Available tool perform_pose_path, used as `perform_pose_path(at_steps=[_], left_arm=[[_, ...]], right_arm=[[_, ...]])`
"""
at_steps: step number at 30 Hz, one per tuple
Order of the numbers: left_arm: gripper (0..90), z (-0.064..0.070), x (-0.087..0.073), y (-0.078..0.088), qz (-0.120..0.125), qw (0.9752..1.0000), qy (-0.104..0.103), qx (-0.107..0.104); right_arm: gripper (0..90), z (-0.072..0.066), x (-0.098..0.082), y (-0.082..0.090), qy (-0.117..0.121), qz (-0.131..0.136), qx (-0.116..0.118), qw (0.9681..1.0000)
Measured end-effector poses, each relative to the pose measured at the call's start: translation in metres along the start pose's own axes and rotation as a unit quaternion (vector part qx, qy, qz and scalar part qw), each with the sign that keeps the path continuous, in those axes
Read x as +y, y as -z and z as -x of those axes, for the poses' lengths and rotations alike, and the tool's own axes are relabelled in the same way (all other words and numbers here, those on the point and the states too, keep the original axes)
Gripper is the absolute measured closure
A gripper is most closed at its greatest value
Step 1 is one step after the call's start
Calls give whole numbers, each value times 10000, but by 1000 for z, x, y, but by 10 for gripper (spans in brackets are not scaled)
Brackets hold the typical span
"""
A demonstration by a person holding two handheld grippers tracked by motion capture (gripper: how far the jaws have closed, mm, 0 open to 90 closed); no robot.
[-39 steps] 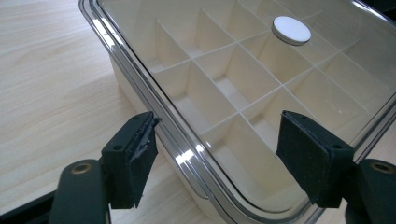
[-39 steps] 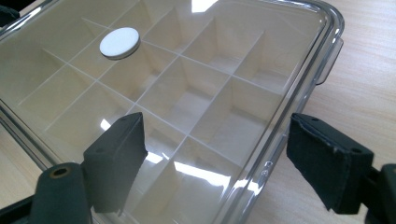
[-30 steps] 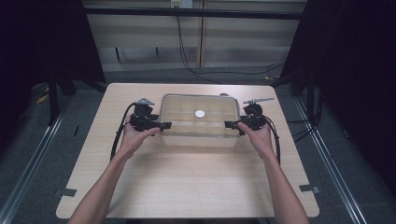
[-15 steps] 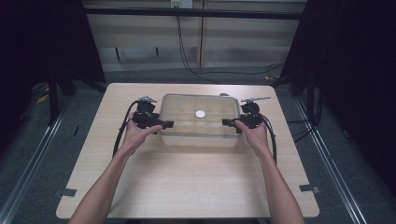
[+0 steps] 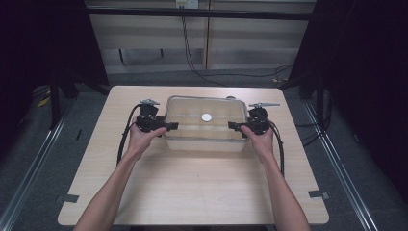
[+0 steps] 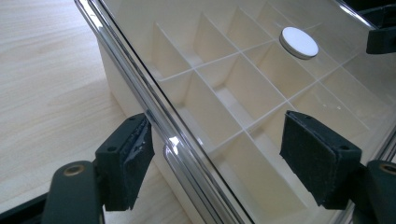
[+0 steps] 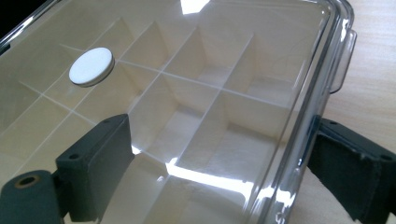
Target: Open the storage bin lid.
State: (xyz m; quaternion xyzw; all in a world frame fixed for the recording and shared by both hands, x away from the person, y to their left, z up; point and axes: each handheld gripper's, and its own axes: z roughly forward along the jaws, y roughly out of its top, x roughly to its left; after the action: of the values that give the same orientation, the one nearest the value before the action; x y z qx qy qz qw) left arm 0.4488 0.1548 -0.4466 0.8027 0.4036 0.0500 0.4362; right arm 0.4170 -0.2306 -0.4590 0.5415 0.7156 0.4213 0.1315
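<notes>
Currently, status for you:

Box: clear divided box [image 5: 206, 123] sits at 12 o'clock of the table [image 5: 192, 187], toward the far edge, resting flat on the wood.
Lid: transparent lid [image 6: 261, 70] is down on the box, white round knob [image 5: 206, 117] at its centre; nothing visible in the compartments.
Left tool: your left gripper [image 5: 166, 127] is at the box's 9 o'clock end. Jaws are spread, straddling the lid rim [image 6: 159, 126]; one pad is outside the wall, the other hangs over the lid. Jaws have just been closing a little, rim between them, pads not yet pressing on it.
Right tool: your right gripper [image 5: 236, 126] is at the 3 o'clock end, jaws also spread across the rim there, with a lid latch tab [image 7: 343, 60] just beyond. The outer pad sits close to the wall; I can't tell whether it touches.
Done: both tools lined up on opposite ends of the box.
Left: judging by this, no grip is made yet. You still have to pinch both ends, then lift or shift the lid or box.
Risk: slick rim, uneven pinch could tilt it.
</notes>
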Motion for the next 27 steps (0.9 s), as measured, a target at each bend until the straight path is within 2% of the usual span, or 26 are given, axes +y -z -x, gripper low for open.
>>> perform_pose_path(at_steps=[3, 4, 9, 14, 18, 23, 27], left_arm=[[263, 3, 0, 1, 68, 10000, 7, 69], [273, 2, 0, 2, 45, 9999, -59, 82], [308, 1, -3, 4, 165, 9999, 10, 40], [344, 3, -1, 7, 248, 9996, -86, 135], [394, 2, -1, 11, 310, 9994, -103, 114], [434, 3, -2, 14, 443, 9989, -126, 120], [487, 3, 0, 18, 497, 9986, -156, 124]], right_arm=[[98, 0, 1, 1, 1, 22, -44, 10000], [103, 0, 1, 1, -5, 39, -40, 10000], [150, 0, 1, 4, 21, 184, -163, 9997], [170, -1, 3, 9, 72, 266, -150, 9995], [230, 0, 4, 12, -22, 373, -110, 9992], [330, 11, 2, 23, -376, 741, 299, 9961], [399, 13, 3, 30, -394, 800, 331, 9955]])
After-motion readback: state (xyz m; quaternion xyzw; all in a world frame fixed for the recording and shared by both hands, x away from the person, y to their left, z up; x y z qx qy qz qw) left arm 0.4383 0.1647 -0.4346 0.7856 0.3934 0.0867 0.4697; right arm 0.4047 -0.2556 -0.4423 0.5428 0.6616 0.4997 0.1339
